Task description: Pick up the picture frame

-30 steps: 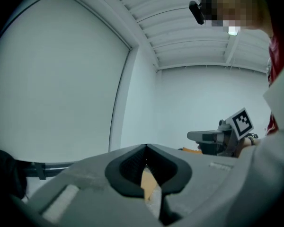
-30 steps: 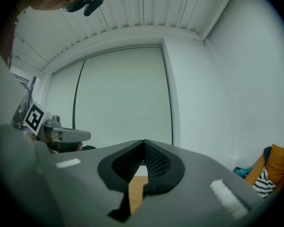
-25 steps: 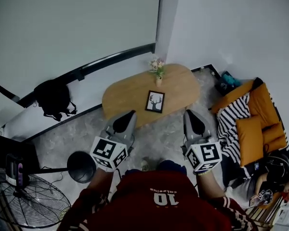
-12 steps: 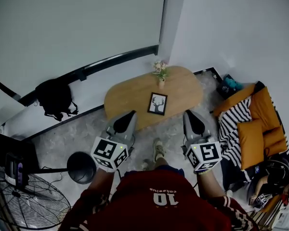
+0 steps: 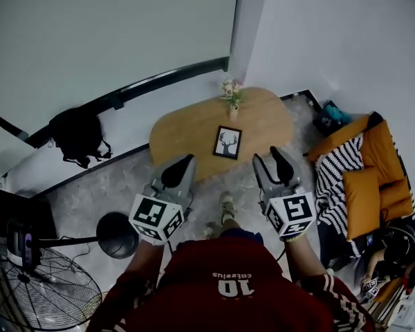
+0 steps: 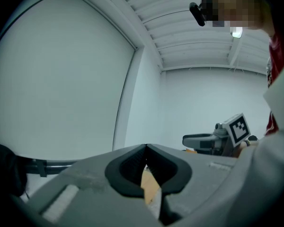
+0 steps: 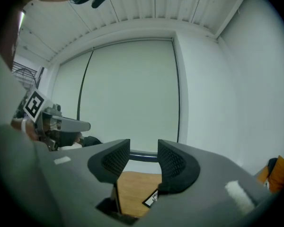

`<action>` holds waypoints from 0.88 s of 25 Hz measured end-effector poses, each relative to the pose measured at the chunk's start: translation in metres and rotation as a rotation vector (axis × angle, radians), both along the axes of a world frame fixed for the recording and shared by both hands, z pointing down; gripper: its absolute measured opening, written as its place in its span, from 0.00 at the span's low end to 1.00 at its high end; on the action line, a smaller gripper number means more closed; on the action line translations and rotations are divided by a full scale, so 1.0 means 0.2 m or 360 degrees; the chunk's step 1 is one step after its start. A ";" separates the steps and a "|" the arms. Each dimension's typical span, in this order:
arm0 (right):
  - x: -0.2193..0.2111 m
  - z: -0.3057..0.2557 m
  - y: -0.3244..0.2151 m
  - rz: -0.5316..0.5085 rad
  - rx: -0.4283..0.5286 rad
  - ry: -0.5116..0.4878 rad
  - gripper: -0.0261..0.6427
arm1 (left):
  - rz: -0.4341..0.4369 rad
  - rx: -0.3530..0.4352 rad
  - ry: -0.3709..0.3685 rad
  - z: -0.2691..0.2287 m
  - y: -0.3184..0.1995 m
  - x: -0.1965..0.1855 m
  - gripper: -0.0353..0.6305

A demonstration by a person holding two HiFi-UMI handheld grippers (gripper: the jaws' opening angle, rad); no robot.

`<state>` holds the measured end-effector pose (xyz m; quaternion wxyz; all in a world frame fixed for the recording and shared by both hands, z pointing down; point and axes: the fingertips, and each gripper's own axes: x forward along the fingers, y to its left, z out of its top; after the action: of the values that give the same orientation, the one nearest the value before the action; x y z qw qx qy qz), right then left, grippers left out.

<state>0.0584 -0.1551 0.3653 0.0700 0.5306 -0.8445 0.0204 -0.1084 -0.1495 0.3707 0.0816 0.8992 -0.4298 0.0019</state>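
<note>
**Operator:** Report the position of the task object.

**Technician:** The picture frame (image 5: 227, 142) lies flat on the wooden table (image 5: 187, 133), just above the centre of the head view and below the flower vase (image 5: 232, 102). Nothing touches it.

**Operator:** Report the gripper states.

**Technician:** The right gripper (image 5: 271, 156) has just been opening its jaws. They stand wide apart with nothing between them. It sits right of centre, near the table's lower-right edge and apart from the frame. In the right gripper view, a corner of the frame shows low in the picture, under the right-hand jaw. The left gripper (image 5: 182, 164), left of centre, has its jaws pressed together and carries nothing.

**Operator:** State the progress.

**Technician:** Judged early: this is the approach stage, with no contact. Remaining steps are to bring the open jaws over a frame edge, close them, then lift.
</note>
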 end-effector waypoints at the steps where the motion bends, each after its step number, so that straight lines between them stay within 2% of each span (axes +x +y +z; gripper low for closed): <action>1: 0.01 0.03 -0.02 0.0004 -0.0014 0.0003 0.30 | -0.0002 -0.0006 0.0003 0.01 -0.01 0.00 0.06; 6: 0.06 0.16 -0.19 0.0032 -0.0030 0.0020 0.25 | -0.0005 -0.0036 -0.0018 0.08 -0.12 0.03 0.06; 11: 0.12 0.42 -0.33 0.0051 -0.0205 0.0082 0.29 | -0.0006 -0.0105 -0.0038 0.18 -0.22 0.08 0.06; 17: 0.18 0.74 -0.55 0.0059 -0.0289 0.0103 0.27 | -0.0020 -0.0144 -0.0053 0.31 -0.36 0.10 0.06; 22: 0.24 1.09 -0.72 0.0090 -0.0484 0.0145 0.27 | 0.0002 -0.0168 -0.0038 0.40 -0.49 0.13 0.06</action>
<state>0.1071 -0.2998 0.5825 0.1872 0.5379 -0.8123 0.1260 -0.0816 -0.2483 0.4501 0.1238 0.8938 -0.4296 0.0354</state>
